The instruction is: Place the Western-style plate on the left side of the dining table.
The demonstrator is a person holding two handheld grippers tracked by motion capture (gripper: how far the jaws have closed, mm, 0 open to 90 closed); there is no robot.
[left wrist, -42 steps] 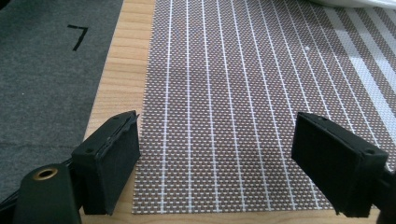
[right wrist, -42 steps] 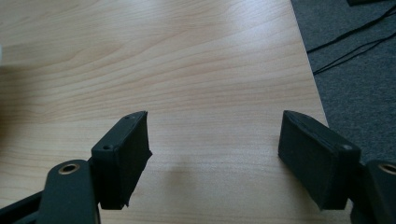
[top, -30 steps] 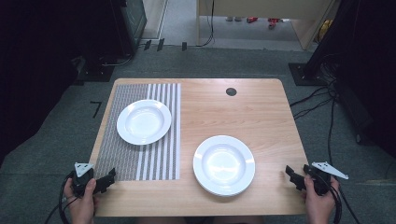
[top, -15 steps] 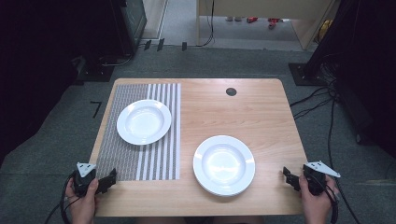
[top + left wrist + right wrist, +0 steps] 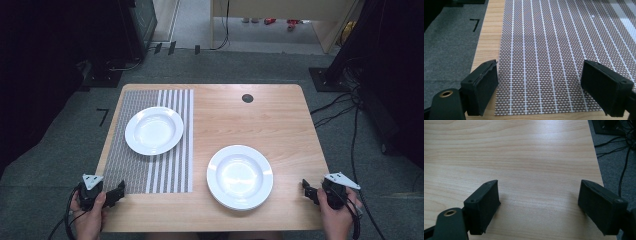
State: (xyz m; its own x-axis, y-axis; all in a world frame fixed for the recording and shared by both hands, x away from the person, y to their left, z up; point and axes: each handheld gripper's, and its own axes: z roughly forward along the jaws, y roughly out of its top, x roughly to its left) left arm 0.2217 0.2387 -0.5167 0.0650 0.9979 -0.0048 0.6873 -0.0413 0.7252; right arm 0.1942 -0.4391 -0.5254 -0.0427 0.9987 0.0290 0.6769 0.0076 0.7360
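Wooden tabletop [image 5: 280,125]: plate [image 5: 240,176] at 6 o'clock, another plate [image 5: 154,130] at 10; left gripper [image 5: 116,192] and right gripper [image 5: 306,189] gape wide, empty, the right's jaws having just been opening.

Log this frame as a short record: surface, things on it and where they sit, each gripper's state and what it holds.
surface: wooden table
mat: striped placemat on the table's left part
plate 1: white plate lying on the placemat
plate 2: second white plate on bare wood, near the front edge
left gripper: open, nothing between the jaws, over the placemat's front corner
right gripper: jaws have just been opening, nothing between them, at the table's front right corner
contact: neither gripper touches a plate
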